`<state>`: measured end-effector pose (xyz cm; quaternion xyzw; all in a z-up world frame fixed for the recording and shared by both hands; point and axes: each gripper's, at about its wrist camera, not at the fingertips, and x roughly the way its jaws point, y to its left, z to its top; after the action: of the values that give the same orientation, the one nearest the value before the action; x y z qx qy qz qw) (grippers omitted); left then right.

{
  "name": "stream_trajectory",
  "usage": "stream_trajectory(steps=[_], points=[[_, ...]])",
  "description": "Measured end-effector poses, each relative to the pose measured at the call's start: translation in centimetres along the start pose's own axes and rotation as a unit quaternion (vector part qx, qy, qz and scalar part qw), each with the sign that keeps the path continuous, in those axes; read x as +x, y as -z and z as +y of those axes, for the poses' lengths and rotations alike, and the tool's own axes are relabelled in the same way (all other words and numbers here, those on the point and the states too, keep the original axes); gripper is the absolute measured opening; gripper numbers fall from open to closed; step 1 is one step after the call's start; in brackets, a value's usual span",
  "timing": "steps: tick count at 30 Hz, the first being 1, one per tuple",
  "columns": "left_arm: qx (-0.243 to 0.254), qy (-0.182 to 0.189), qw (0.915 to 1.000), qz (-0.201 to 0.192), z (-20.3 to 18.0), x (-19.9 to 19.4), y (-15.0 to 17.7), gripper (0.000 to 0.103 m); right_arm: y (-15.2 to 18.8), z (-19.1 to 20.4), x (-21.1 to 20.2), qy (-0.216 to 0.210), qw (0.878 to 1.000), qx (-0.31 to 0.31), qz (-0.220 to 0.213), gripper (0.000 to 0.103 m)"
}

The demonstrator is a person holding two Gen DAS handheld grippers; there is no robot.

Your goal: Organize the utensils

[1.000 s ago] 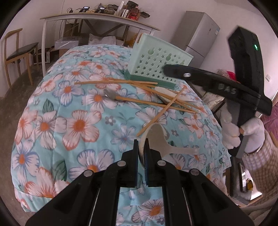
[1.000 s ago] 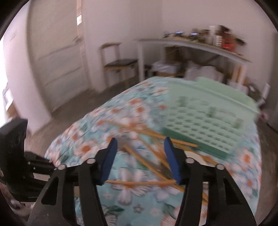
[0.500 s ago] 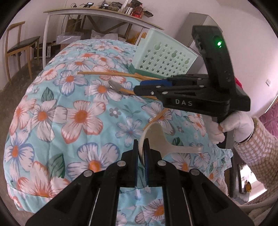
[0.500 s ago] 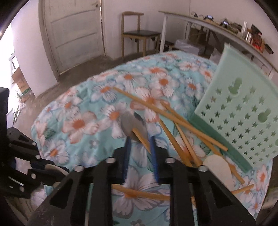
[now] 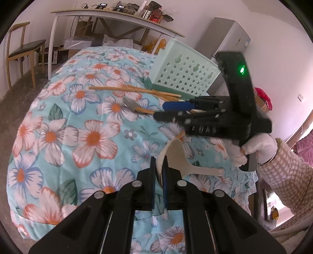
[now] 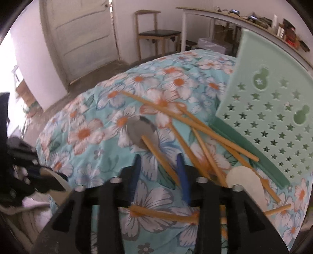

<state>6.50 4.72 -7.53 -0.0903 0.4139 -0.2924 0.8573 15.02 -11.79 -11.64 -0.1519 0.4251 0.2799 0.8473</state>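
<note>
- Presently, the left gripper (image 5: 158,172) has its jaws closed almost fully on the bowl edge of a cream plastic spoon (image 5: 177,156); the spoon's handle sticks out to the right above the floral cloth (image 5: 58,121).
- The right gripper (image 6: 161,172) has its jaws opening; the wooden handle of a metal spoon (image 6: 141,130) lies between the blue pads (image 6: 183,175), and neither pad visibly presses on it.
- In the left wrist view the right gripper (image 5: 168,112) reaches in from the right, level with the table top, held by a white-gloved hand (image 5: 258,146) with a checked sleeve (image 5: 289,173) behind it.
- The metal spoon's bowl (image 5: 130,103) lies on the cloth, just past the right gripper's tips.
- Wooden chopsticks (image 6: 187,121) lie scattered and crossed over the cloth, between the metal spoon and the basket; one lies crosswise under the right gripper's body.
- A second cream spoon or paddle (image 6: 244,181) rests beside the chopsticks, near the foot of the basket; only its rounded end shows.
- A pale green plastic basket (image 6: 273,109) with star-shaped holes stands tilted on the far right part of the table, on a darker green base strip.
- Farther out: a wooden chair (image 6: 156,33), a panelled door (image 6: 84,29), a long cluttered white table (image 5: 117,15) and a grey cabinet (image 5: 230,37).
</note>
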Motion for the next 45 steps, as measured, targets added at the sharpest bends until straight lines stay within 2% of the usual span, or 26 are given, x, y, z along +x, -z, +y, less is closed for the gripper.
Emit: stream_trajectory(steps=[2,4,8,15,18,20,21,22,26,29,36,38,39,40,41,45], points=[[-0.001,-0.006,1.0000,-0.001,0.1,-0.2,0.0,0.005,0.2,0.3,0.6,0.012,1.000,-0.011,0.006,0.033],[-0.003,-0.011,0.9999,-0.001,0.2,-0.3,0.1,0.005,0.2,0.0,0.6,0.014,1.000,-0.003,0.000,0.014],[-0.003,-0.014,0.9999,-0.001,0.3,-0.4,0.2,0.005,0.1,-1.2,-0.2,0.007,1.000,0.024,-0.014,0.007],[-0.006,-0.010,0.9999,-0.001,0.3,-0.4,0.4,0.005,-0.6,-2.6,-0.6,0.045,0.998,0.042,-0.027,0.004],[-0.005,-0.008,1.0000,-0.001,0.3,-0.4,0.4,0.005,-0.9,-3.2,-0.8,0.042,0.997,0.056,-0.031,0.008],[-0.005,-0.006,1.0000,-0.001,0.3,-0.4,0.5,0.005,-1.2,-3.0,-1.5,0.031,0.997,0.055,-0.044,0.021],[-0.005,-0.005,1.0000,-0.001,0.4,-0.5,0.5,0.005,-1.3,-2.8,-1.8,0.028,0.997,0.051,-0.050,0.031],[-0.006,-0.005,1.0000,-0.001,0.5,-0.5,0.5,0.005,-1.5,-2.3,-2.3,0.020,0.997,0.042,-0.059,0.036],[-0.011,-0.002,0.9999,0.000,0.8,-0.4,0.7,0.005,-2.4,-0.2,-2.0,-0.022,0.998,0.009,-0.058,0.039],[-0.014,-0.002,0.9999,0.000,0.9,-0.3,0.9,0.005,-2.9,1.6,-1.0,-0.038,0.998,-0.019,-0.043,0.040],[-0.023,-0.002,0.9997,0.000,1.2,-0.3,1.3,0.005,-3.9,3.5,3.5,-0.012,0.998,-0.065,0.001,0.040],[-0.025,-0.002,0.9997,0.001,1.2,-0.3,1.4,0.005,-3.8,4.0,4.2,0.005,0.997,-0.078,0.005,0.037],[-0.026,-0.002,0.9997,0.001,1.2,-0.3,1.4,0.005,-3.8,4.0,4.2,0.007,0.997,-0.074,0.001,0.030],[-0.027,-0.002,0.9996,0.001,1.2,-0.3,1.6,0.005,-3.9,3.7,3.9,0.006,0.998,-0.069,-0.002,0.016],[-0.027,-0.003,0.9996,0.000,1.2,-0.3,1.6,0.005,-4.0,3.5,3.6,0.004,0.998,-0.059,-0.006,0.009],[-0.028,-0.005,0.9996,0.000,1.2,-0.3,1.6,0.005,-4.6,2.3,2.3,-0.006,0.999,-0.013,-0.030,0.002]])
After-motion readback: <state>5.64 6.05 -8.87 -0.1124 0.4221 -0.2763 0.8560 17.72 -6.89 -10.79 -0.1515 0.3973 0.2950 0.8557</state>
